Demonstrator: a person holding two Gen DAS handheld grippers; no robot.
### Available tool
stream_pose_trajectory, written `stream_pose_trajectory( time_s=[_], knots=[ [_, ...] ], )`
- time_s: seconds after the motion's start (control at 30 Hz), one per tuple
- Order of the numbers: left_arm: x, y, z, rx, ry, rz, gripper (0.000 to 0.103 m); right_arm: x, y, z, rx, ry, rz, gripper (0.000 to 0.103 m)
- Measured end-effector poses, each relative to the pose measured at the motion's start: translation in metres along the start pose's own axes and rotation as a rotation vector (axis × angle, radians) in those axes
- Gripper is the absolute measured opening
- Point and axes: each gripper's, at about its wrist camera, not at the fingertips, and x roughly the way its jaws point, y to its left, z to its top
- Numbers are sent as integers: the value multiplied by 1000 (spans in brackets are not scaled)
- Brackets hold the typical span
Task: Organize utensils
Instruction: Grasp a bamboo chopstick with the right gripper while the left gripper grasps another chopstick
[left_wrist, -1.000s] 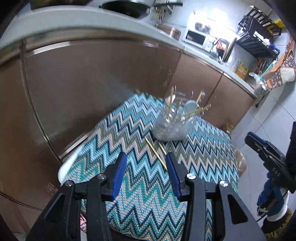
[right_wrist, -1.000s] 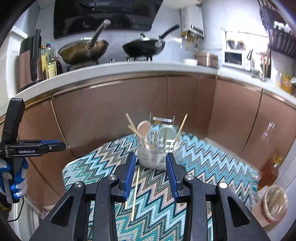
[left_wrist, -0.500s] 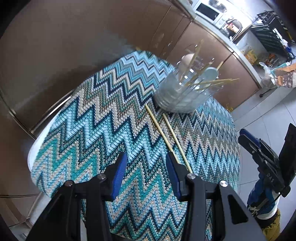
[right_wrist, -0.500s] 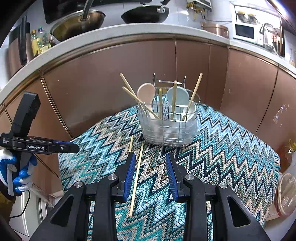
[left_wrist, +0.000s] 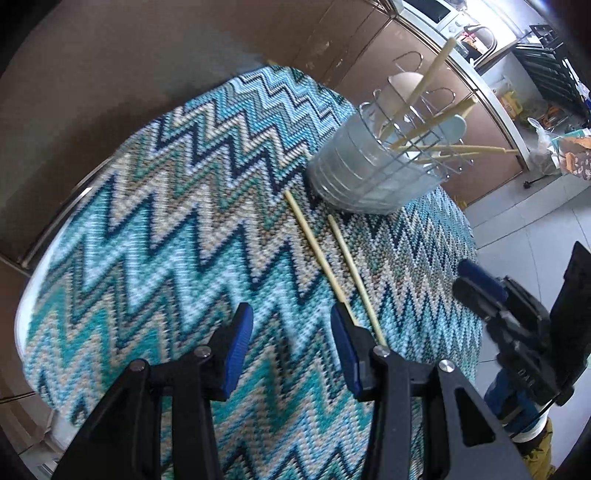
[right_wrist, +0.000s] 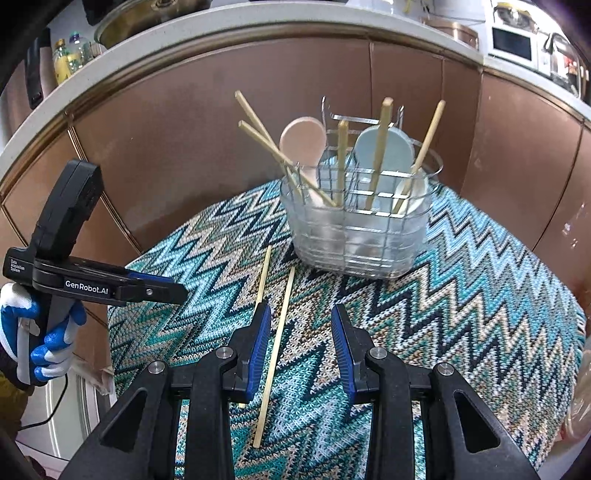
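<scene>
Two loose chopsticks (right_wrist: 274, 343) are lying side by side on the zigzag tablecloth (right_wrist: 461, 314), just in front of the wire utensil caddy (right_wrist: 360, 225), which is already holding several chopsticks, a pink spoon (right_wrist: 303, 144) and a pale blue spoon (right_wrist: 384, 147).

The right gripper (right_wrist: 300, 347) is hovering above the cloth with its jaws spread wide and nothing between the pads; the nearer chopstick is running under its left finger. The left gripper (left_wrist: 291, 349) is likewise wide open and empty, its right finger covering the near end of one chopstick (left_wrist: 317, 254).

The likeliest trouble is the pick itself — the sticks are thin, lying flat on a soft knitted cloth, and lying so near each other that closing jaws may be catching both, or rolling one away and snagging the weave instead. A stick gripped near one end may be swinging and knocking the leaning chopsticks in the caddy, and the caddy looks light enough to tip or slide. Both grippers are also heading for the same small patch, so a clash is possible.

The near tips of both sticks are hidden behind the fingers in each view — how high the pads are sitting above the cloth cannot be told. The left view is blurred, and the caddy's compartments are hard to make out through its frosted liner.
</scene>
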Motion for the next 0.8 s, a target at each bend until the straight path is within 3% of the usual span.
stream_pose_trajectory(
  time_s=[0.27, 0.5, 0.8],
  knots=[
    [29, -13, 23, -47, 55, -43, 41, 34, 0, 7, -3, 80, 40, 32],
    [61, -16, 44, -110, 115, -31, 37, 59, -3, 7, -8, 143, 51, 29],
    [82, -15, 56, -123, 138, 27, 11, 92, 7, 14, -47, 211, 71, 25]
  ],
)
